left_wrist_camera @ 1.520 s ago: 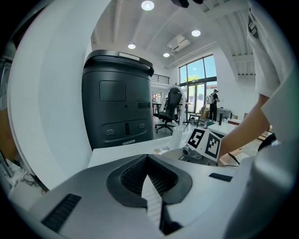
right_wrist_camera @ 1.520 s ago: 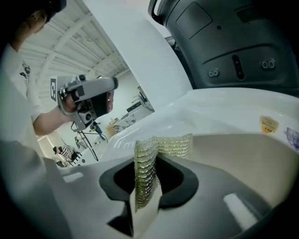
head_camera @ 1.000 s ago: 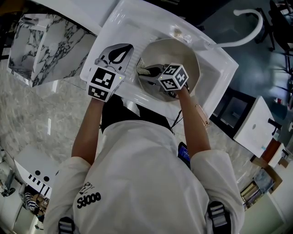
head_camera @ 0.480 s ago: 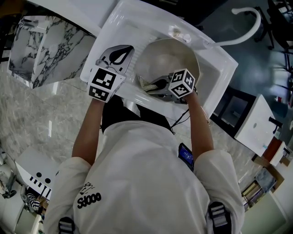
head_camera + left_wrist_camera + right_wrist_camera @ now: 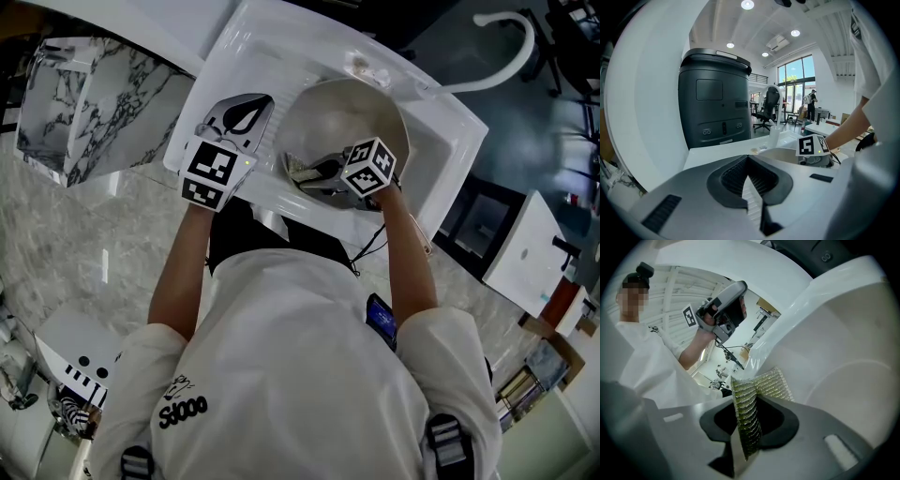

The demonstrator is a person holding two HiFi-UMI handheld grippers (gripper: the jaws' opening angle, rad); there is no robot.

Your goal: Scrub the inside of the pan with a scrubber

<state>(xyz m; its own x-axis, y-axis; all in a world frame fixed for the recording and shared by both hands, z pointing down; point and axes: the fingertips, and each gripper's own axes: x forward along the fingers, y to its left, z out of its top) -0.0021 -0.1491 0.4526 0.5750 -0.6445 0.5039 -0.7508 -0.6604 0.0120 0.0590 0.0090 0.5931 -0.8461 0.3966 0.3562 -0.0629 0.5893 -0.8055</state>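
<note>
Head view, left arm: stretched forward, the left gripper (image 5: 242,114) above the white sink's (image 5: 281,42) left rim, just beside the pan (image 5: 352,108) and not in it.
Head view, right arm: bent inward, the right gripper (image 5: 317,172) lying inside the pan near its near wall, jaws aimed toward the person's left.
Head view, pan: pale, round and deep, sitting in the sink basin; its inside looks plain and light.
Head view, scrubber (image 5: 298,170): a small greenish-yellow pad at the right gripper's tips, against the pan's inner left side.
Left gripper view, jaws: pressed together, nothing between them; a dark bin (image 5: 715,105) stands beyond, and the pan's rim shows low on the right.
Right gripper view, jaws: pinching the scrubber (image 5: 757,390) edgewise.
Right gripper view, scrubber: ridged, glittery green-gold mesh, its free end fanning out past the jaws onto the pan's (image 5: 848,376) smooth off-white inner wall.
</note>
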